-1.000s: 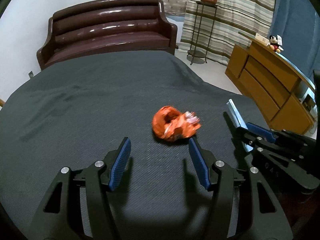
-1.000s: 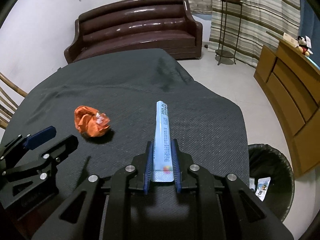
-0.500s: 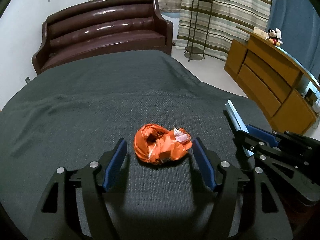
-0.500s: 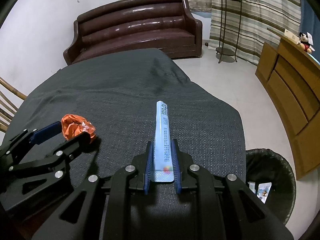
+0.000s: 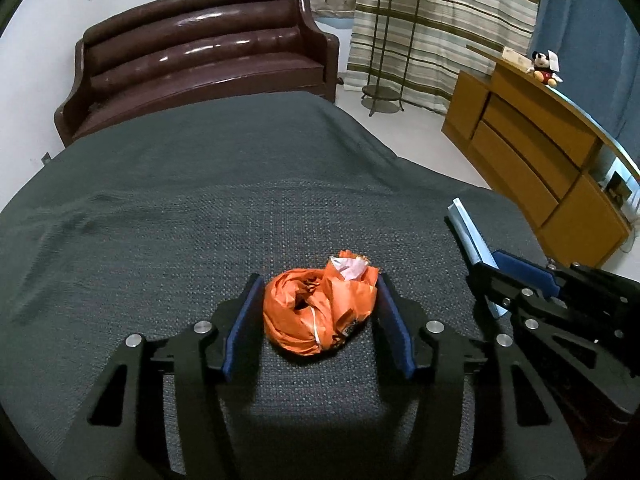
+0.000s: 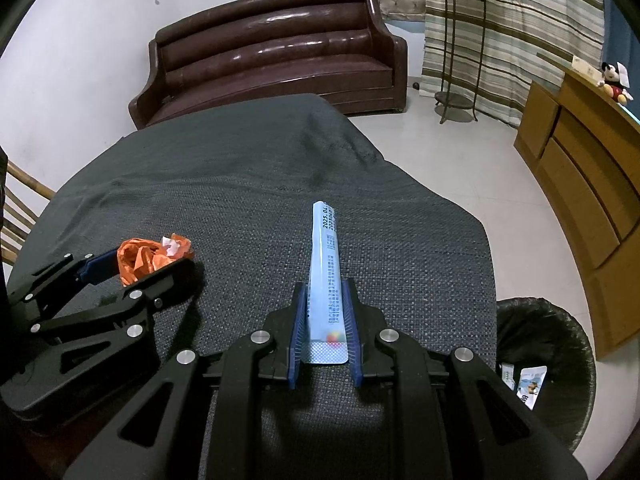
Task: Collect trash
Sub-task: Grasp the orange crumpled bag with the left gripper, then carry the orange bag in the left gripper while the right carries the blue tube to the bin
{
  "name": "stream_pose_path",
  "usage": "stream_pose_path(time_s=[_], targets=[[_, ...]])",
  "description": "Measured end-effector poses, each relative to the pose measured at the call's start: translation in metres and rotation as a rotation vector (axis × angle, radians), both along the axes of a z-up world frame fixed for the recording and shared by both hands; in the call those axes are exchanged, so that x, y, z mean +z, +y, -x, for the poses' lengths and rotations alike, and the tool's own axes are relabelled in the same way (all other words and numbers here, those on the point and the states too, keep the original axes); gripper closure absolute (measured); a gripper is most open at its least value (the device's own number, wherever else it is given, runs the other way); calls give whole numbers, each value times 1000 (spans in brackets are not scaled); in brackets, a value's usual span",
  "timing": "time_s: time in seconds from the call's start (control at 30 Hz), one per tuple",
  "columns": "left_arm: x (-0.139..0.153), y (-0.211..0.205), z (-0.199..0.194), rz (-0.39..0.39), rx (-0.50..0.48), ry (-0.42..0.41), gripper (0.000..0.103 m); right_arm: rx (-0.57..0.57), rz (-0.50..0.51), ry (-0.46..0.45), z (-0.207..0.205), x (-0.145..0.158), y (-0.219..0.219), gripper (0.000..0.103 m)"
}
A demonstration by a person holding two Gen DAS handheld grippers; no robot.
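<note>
A crumpled orange wrapper [image 5: 316, 312] lies on the dark grey tablecloth [image 5: 200, 220]. My left gripper [image 5: 317, 280] straddles it, its jaws closing, and both blue pads touch the wrapper's sides. In the right wrist view the wrapper [image 6: 140, 258] shows between the left gripper's [image 6: 152, 260] fingers. My right gripper [image 6: 324, 285] is shut on a long pale blue packet [image 6: 326, 248] that sticks out forward over the cloth. That packet [image 5: 466, 232] and the right gripper [image 5: 486, 268] also appear at the right edge of the left wrist view.
A black bin [image 6: 560, 340] lined with a bag stands on the floor to the right of the table, with some packets inside. A brown sofa [image 5: 200, 68] is beyond the table's far end, a wooden cabinet [image 5: 540, 160] and a plant stand [image 5: 388, 40] to the right.
The left gripper moved forward until the orange wrapper lay between its fingers, then its jaws narrowed onto it. The right gripper and its packet kept still.
</note>
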State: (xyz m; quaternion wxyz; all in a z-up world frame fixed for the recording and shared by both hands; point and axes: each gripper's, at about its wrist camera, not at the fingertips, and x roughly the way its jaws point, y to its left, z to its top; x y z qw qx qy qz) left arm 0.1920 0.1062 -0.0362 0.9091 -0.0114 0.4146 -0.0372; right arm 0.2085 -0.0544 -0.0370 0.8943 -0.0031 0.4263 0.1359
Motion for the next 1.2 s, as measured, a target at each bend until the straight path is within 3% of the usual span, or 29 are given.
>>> stream_pose_path(time_s=[1.2], targets=[[14, -2, 60, -11, 49, -48, 53, -15, -17, -6, 60, 4, -3, 83]])
